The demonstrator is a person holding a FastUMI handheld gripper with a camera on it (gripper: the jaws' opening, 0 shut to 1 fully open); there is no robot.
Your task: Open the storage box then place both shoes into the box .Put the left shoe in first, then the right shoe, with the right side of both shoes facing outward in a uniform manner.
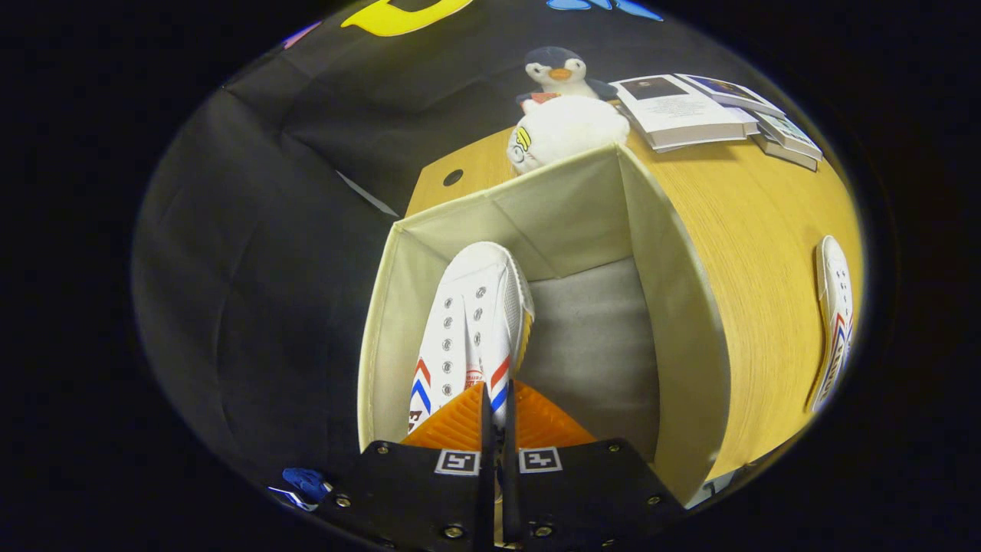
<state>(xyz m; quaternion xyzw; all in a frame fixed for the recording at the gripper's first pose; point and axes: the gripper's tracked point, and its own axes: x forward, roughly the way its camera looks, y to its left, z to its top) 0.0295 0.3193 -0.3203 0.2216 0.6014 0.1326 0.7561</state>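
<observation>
While held over the box:
Gripper (494, 406): fingers pinched together on the white shoe's (471, 322) heel.
Storage box (674, 307): open, that shoe inside along its left wall.
Table (759, 230): second shoe (834, 322) beside the box.

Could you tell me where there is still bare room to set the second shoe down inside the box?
The gripper is shut on the first shoe, which hangs by the storage box's left wall. The grey floor between that shoe and the right wall is bare. On the table, a free strip runs between the box and the other shoe; the far end is crowded with plush toys and books.
</observation>
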